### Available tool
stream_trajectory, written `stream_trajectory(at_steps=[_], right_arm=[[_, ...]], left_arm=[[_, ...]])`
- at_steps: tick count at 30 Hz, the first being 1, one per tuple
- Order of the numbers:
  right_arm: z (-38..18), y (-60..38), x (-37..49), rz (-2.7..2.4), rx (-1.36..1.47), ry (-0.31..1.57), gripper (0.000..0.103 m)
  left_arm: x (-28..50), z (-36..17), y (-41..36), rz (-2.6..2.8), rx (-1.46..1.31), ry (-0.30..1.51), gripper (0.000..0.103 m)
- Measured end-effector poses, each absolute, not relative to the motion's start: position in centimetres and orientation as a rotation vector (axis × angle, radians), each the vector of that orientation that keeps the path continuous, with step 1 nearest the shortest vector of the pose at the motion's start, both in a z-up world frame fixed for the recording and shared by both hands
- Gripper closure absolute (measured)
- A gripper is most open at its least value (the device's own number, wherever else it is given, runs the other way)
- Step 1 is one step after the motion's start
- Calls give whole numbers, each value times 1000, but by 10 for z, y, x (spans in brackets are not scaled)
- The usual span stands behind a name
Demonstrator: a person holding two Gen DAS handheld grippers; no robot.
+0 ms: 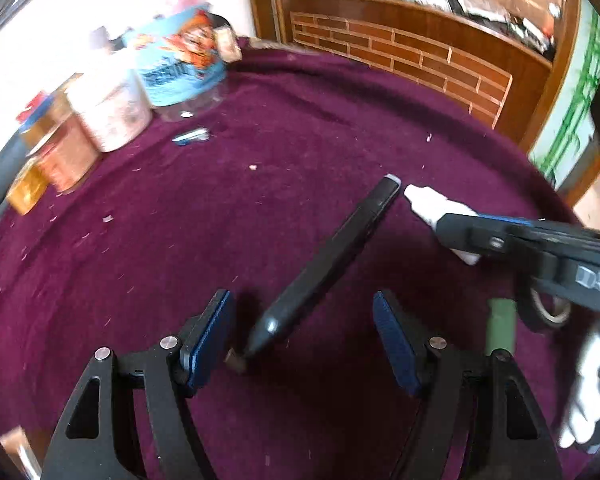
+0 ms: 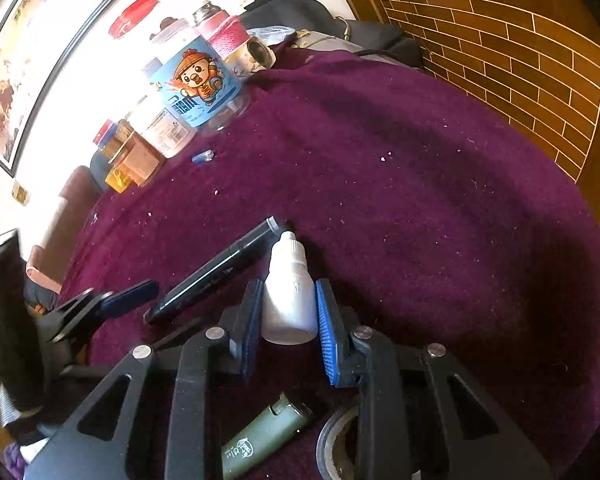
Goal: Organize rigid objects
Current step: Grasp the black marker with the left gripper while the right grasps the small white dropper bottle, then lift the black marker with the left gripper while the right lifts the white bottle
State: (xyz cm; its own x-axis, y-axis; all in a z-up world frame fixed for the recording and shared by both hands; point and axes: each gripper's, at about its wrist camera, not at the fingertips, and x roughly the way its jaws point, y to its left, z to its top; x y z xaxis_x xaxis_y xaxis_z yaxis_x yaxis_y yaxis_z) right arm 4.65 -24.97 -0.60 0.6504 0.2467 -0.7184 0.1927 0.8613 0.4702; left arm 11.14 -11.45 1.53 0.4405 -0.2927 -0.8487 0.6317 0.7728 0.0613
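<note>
Right gripper (image 2: 286,320) clamped on small white plastic dropper bottle (image 2: 288,300), left gripper (image 1: 304,336) gaping empty around long black marker pen (image 1: 320,264) angled toward 1 o'clock: risk of bottle nudging marker.

Right hand-held gripper (image 2: 286,312) clamps white bottle (image 2: 288,300) beside black marker (image 2: 216,270).

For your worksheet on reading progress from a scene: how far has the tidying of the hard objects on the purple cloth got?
Done: nothing on the cloth looks sorted yet; jars stand grouped at the far edge.

In hand: the right gripper is shut on the white dropper bottle; the left gripper is open around the black marker, not gripping.

Left: the green lighter, the tape roll and the small blue item lie loose.
</note>
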Motion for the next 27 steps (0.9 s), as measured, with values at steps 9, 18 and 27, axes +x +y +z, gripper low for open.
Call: stream_trajectory(at_steps=[9,18,27], right_arm=[[-5,-249,46,27,539,880,79],[-5,-247,45,19,527,874,79],[-5,-246,44,20,514,854,79]], left_arm=[[86,21,-88,-611,258,1023,92],[59,20,-80,-573,215,1022,69],[40,21,-95,-600,250,995,92]])
